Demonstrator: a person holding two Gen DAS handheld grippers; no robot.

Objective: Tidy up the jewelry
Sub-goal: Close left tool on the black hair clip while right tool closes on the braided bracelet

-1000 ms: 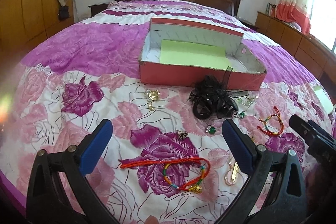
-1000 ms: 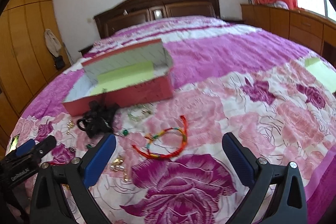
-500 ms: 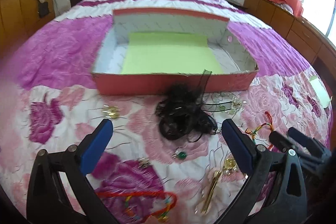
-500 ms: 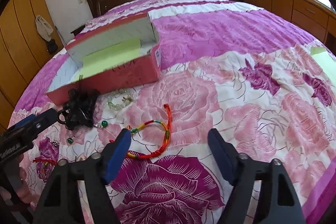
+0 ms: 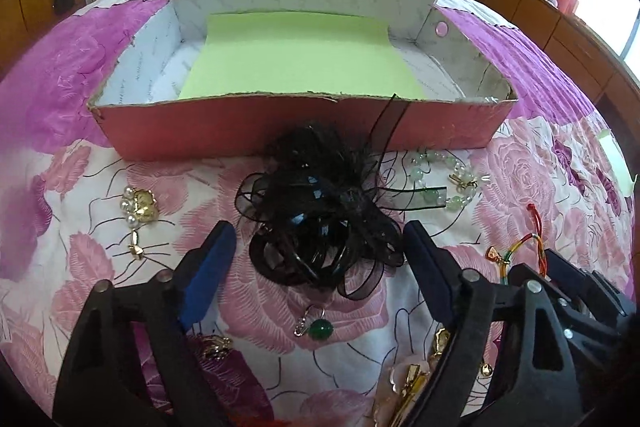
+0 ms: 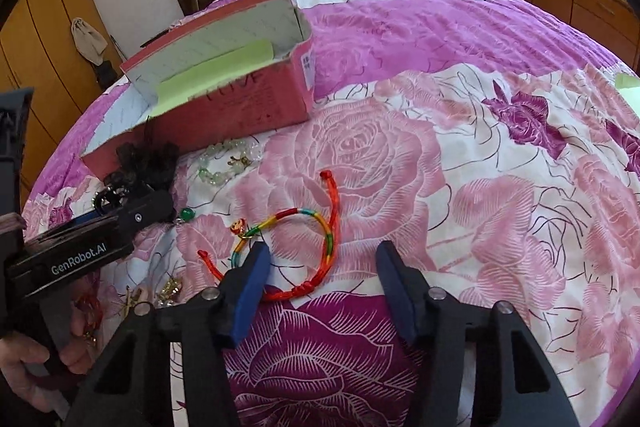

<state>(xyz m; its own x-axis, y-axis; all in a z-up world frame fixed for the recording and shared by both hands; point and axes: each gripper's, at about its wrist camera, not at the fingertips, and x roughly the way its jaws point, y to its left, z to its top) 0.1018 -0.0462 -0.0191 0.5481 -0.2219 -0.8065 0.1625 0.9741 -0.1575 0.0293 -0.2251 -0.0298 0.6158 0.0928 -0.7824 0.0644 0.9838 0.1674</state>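
Jewelry lies scattered over a bed with a pink and purple rose-print cover, in front of an open red cardboard box lined with a green sheet.

Left tool tilts steeply down toward the bed, its blue-padded jaws standing fairly wide on either side of a black hair accessory, a tangle of mesh ribbon and dark loops lying just before the box's near wall. The jaws have just been closing, yet neither pad presses on the tangle; the right pad sits just beside its edge. In the right wrist view, a hand grips this tool's handle at the lower left.

Right tool also angles down, with its jaws at a middling gap after just closing. A red braided bracelet with multicoloured sections lies partly between them: its lower curve passes the left pad, and contact there is hard to judge. The right pad is clear of it.

Around the black tangle lie a pearl and gold brooch to the left, a pale green bead bracelet to the right near the box, and a green bead pendant nearer the camera.
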